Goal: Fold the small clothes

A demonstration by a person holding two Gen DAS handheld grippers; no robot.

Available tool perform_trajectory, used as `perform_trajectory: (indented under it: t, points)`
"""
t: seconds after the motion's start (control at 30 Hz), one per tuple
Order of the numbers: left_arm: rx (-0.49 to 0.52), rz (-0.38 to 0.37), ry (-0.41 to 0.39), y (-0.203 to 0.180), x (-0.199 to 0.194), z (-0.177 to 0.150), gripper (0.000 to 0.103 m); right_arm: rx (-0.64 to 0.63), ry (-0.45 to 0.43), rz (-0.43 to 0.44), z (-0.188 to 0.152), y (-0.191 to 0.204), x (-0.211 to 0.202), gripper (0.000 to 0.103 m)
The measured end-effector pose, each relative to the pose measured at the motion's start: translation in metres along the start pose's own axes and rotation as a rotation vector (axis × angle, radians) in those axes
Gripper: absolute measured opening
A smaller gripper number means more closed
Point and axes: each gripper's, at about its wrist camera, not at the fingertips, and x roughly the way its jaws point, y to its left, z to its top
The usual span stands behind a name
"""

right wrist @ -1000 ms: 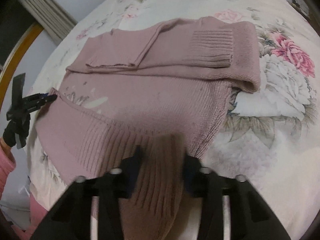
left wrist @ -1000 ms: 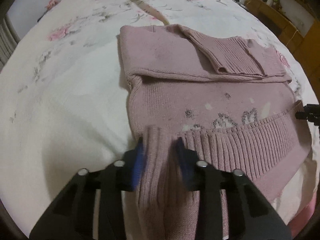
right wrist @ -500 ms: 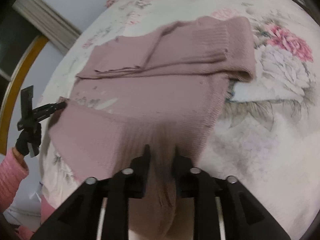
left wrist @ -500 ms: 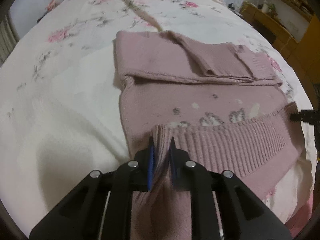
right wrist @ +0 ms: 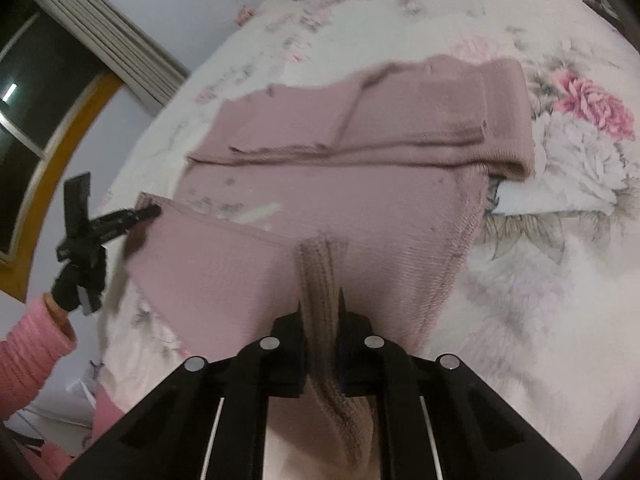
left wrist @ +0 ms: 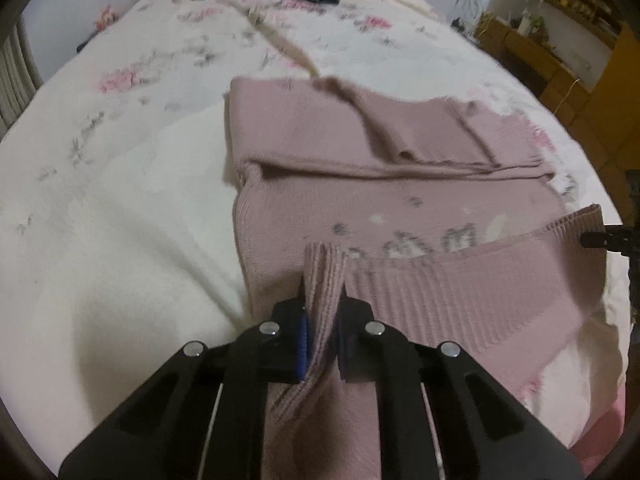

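both tools (left wrist: 322,284) (right wrist: 319,300) pinching pink sweater (left wrist: 400,200) hem

A floral bedspread (left wrist: 120,200) covers the bed, with a wooden shelf (left wrist: 560,40) beside it.

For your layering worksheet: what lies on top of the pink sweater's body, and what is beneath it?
Folded sleeves lie across the pink sweater; the floral bedspread shows around it, hidden directly beneath.
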Motion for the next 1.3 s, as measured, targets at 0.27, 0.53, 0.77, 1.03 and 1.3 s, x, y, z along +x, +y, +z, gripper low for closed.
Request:
perform_trajectory:
  t: [0.27,0.53,0.77,1.03,1.3]
  points:
    - [-0.039,-0.029,-0.115,-0.008,-0.047,0.006,0.008,0.029,-0.103,0.071,-0.002,0.010,-0.044,0.010]
    - [-0.064,-0.038,-0.213,-0.007,-0.063,0.065,0.008,0.021,-0.193,0.051,0.039,0.018,-0.073,0.009]
    - [-0.046,0.004,-0.270,-0.012,-0.045,0.133,0.008,0.023,-0.263,-0.029,0.097,0.009,-0.080,0.009]
    - [-0.122,0.070,-0.277,0.012,0.006,0.198,0.008,0.093,-0.288,-0.140,0.169,-0.028,-0.050,0.009]
    - [-0.174,0.093,-0.163,0.039,0.083,0.212,0.008,0.155,-0.190,-0.203,0.207,-0.073,0.014,0.009]
